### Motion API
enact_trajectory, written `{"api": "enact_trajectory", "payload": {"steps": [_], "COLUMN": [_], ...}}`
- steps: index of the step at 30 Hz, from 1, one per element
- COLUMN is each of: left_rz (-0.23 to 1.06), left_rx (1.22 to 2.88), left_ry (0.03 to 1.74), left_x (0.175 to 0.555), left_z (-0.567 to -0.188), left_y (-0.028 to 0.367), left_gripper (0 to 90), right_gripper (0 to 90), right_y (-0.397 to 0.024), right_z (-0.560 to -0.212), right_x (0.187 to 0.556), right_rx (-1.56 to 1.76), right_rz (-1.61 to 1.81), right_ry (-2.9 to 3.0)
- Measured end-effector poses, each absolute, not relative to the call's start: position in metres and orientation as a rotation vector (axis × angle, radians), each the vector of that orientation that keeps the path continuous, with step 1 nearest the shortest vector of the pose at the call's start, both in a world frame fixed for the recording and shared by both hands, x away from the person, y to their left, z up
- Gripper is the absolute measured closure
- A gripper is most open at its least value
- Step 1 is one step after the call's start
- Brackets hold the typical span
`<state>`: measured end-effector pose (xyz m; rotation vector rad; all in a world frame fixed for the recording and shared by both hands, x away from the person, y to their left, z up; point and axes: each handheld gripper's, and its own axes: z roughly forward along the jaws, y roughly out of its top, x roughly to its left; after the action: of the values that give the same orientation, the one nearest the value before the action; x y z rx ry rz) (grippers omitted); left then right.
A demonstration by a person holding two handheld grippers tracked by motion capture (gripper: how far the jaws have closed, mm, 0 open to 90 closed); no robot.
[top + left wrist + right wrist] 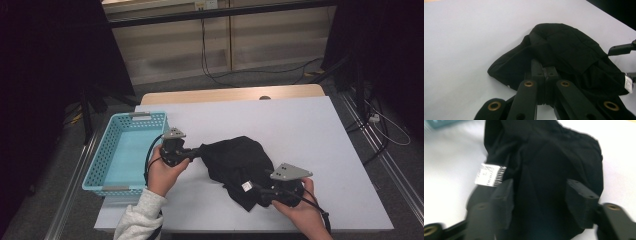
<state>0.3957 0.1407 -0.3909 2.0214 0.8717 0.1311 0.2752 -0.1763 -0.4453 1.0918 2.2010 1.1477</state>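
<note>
A light blue perforated plastic basket sits at the left edge of the white-topped table, hanging over it a bit. Behind the table, black cables trail down the pale wall panels onto the grey floor.

Overall light: even and soft from above — the white table top reads bright, the room around it falls to near black.
Shadows: faint, short ones under the blue basket and along the black garment.
Dark detail: the garment's folds are nearly lost in all three views; its white label stands out.
Glare: mild washout on the table in the left gripper view.
Blur: the right gripper view is smeared — jaw edges and label text soft.
Sharpness: the left gripper view is crisp on the near jaws, and the high view is slightly grainy.
</note>
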Motion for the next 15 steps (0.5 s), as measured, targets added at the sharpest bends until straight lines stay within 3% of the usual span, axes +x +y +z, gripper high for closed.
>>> {"api": "enact_trajectory", "payload": {"steps": [4,8,10,13,15], "left_rz": [0.151,0.154,0.155,0.153,0.151], "left_rx": [2.000,1.987,1.988,1.982,1.986], "left_ry": [0.874,0.887,0.890,0.896,0.895], "left_x": [0.396,0.396,0.397,0.397,0.397], "left_z": [-0.386,-0.384,-0.384,-0.384,-0.384], "left_y": [0.146,0.150,0.151,0.152,0.152], "left_gripper": [90.0,90.0,90.0,90.0,90.0], "right_gripper": [31.9,35.4,47.7,73.8,79.6], "right_y": [-0.175,-0.174,-0.178,-0.192,-0.204], "right_z": [-0.451,-0.457,-0.459,-0.456,-0.454], "right_x": [0.275,0.274,0.276,0.278,0.280], "right_rx": [1.097,1.061,1.074,1.123,1.172], "right_rz": [1.109,1.002,0.961,0.979,1.009], "right_ry": [2.238,2.275,2.256,2.207,2.167]}}
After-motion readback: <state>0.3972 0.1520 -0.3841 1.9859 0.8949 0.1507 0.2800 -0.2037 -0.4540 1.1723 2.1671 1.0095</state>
